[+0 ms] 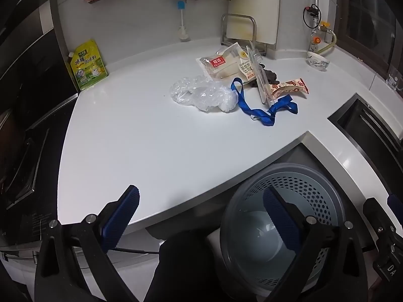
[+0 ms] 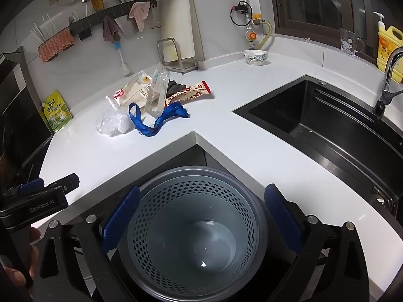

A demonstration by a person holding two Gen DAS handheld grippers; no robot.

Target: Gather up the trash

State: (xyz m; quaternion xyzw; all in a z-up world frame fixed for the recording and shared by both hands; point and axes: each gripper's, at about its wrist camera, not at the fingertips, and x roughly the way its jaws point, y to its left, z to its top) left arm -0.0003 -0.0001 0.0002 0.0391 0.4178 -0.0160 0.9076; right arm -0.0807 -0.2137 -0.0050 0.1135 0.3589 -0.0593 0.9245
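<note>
A pile of trash lies on the white counter (image 1: 131, 136): a crumpled clear plastic bag (image 1: 201, 94) (image 2: 112, 123), a blue lanyard (image 1: 264, 108) (image 2: 153, 119), a bread wrapper (image 1: 224, 61) (image 2: 131, 93), a clear blister pack (image 1: 259, 75) (image 2: 157, 91), a dark crumpled item (image 2: 175, 86) and a snack wrapper (image 1: 289, 88) (image 2: 192, 93). A grey perforated bin (image 1: 289, 216) (image 2: 194, 229) stands below the counter corner and is empty. My left gripper (image 1: 201, 216) is open over the counter's front edge. My right gripper (image 2: 201, 219) is open above the bin.
A yellow-green seasoning pouch (image 1: 88, 65) (image 2: 56, 112) stands at the counter's left by the stove. A black sink (image 2: 325, 128) with a tap is at the right. A bowl (image 2: 255, 56), a board rack (image 2: 173, 55) and a yellow soap bottle (image 2: 389, 47) line the back.
</note>
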